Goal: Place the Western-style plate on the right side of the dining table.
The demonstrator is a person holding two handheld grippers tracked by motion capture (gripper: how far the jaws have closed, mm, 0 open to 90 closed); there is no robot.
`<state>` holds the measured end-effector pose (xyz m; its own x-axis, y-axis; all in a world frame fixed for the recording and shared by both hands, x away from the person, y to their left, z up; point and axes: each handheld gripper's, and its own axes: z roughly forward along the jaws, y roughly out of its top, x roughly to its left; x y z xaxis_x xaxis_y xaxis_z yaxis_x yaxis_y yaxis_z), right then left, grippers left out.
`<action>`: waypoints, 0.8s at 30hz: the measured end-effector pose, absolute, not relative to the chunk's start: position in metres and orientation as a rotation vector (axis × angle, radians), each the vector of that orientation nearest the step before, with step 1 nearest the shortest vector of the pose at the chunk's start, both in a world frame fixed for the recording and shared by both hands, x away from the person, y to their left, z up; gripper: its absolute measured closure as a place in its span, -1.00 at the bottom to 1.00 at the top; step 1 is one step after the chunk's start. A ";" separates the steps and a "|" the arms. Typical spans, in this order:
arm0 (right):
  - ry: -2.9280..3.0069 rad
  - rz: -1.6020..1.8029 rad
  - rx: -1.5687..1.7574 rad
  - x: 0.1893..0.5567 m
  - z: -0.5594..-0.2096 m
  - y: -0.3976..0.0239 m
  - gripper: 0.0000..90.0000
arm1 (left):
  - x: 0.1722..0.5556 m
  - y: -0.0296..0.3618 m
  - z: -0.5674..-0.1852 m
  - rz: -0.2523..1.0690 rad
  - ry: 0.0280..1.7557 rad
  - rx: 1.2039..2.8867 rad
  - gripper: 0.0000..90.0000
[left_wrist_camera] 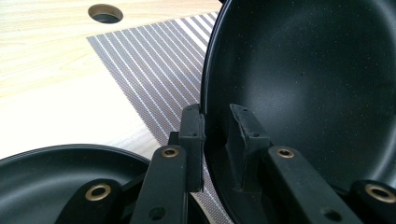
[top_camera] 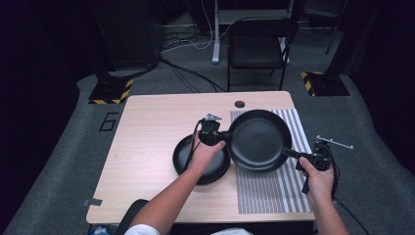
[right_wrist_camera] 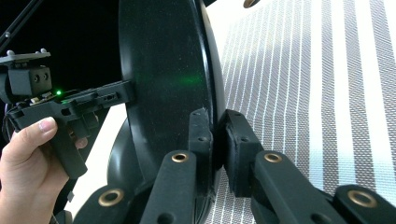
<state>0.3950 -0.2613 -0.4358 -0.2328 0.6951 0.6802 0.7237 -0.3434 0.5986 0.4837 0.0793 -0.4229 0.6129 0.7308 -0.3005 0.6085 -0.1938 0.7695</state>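
While both claws grip it from opposite sides, a large black frying pan point(top_camera: 258, 140) is held over the striped grey mat point(top_camera: 274, 188) on the right half of the light wooden counter point(top_camera: 147, 147). From the high view, the left claw point(top_camera: 222, 137) meets the pan's left rim, and the right claw point(top_camera: 293, 153) meets its lower right edge, where a short dark stub projects toward the hand. In the left gripper view, the left claw point(left_wrist_camera: 215, 147) has its two jaws closed on the pan point(left_wrist_camera: 303, 84) rim, one pad outside the wall and one inside the bowl. In the right gripper view, the right claw point(right_wrist_camera: 215, 147) likewise has its jaws pressed together on the edge of the pan point(right_wrist_camera: 163, 79), which appears edge-on; the person's left hand point(right_wrist_camera: 25, 172) and its gripper appear farther off on the opposite rim.

A second, smaller black pan point(top_camera: 183, 156) rests on the bare counter just left of the mat, beneath the left hand point(top_camera: 205, 154), and its rim point(left_wrist_camera: 60, 161) shows at the lower left of the left gripper view. A round cable hole point(top_camera: 240, 104) lies in the counter near its far edge, just beyond the mat. Behind the counter, a dark folding chair point(top_camera: 257, 46) stands on the grey floor.
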 end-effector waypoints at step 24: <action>-1.740 -1.666 -2.016 0.384 -0.442 -0.280 0.83 | 0.490 0.055 -0.434 0.096 1.048 1.914 0.69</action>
